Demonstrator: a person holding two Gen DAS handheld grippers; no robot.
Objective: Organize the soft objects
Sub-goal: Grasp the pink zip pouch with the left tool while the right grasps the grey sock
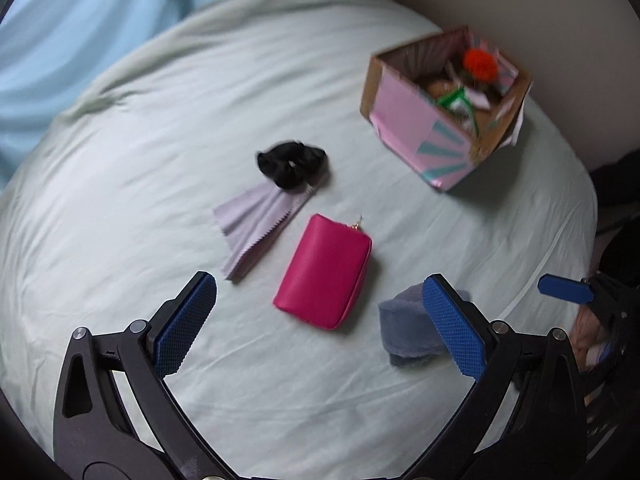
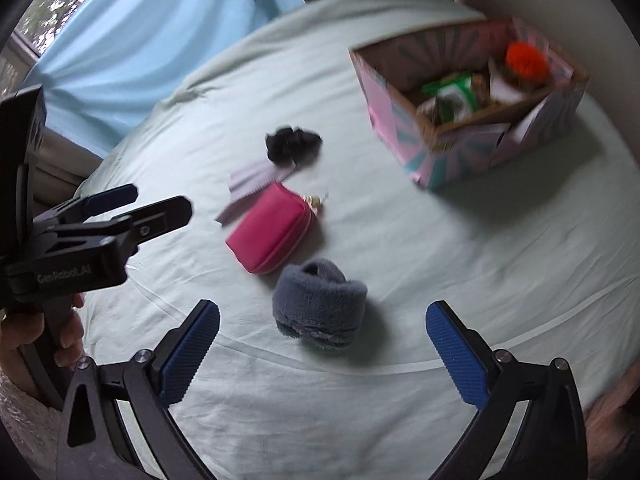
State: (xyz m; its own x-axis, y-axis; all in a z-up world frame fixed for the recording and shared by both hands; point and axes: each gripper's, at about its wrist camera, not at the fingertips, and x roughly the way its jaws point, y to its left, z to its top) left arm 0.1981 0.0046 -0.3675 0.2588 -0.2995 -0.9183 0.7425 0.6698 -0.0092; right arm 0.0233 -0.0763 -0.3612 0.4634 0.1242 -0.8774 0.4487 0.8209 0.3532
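On the pale green bedsheet lie a black scrunchie, a folded lilac cloth, a pink zip pouch and a grey fluffy band. My left gripper is open and empty, hovering just short of the pouch. My right gripper is open and empty, with the grey fluffy band lying between its fingertips on the sheet. The pouch, cloth and scrunchie lie beyond it. The left gripper shows at the left of the right wrist view.
A pink and teal cardboard box stands at the far right of the bed and holds an orange pompom and other items; it also shows in the right wrist view. A light blue curtain hangs behind the bed. A wall is at the right.
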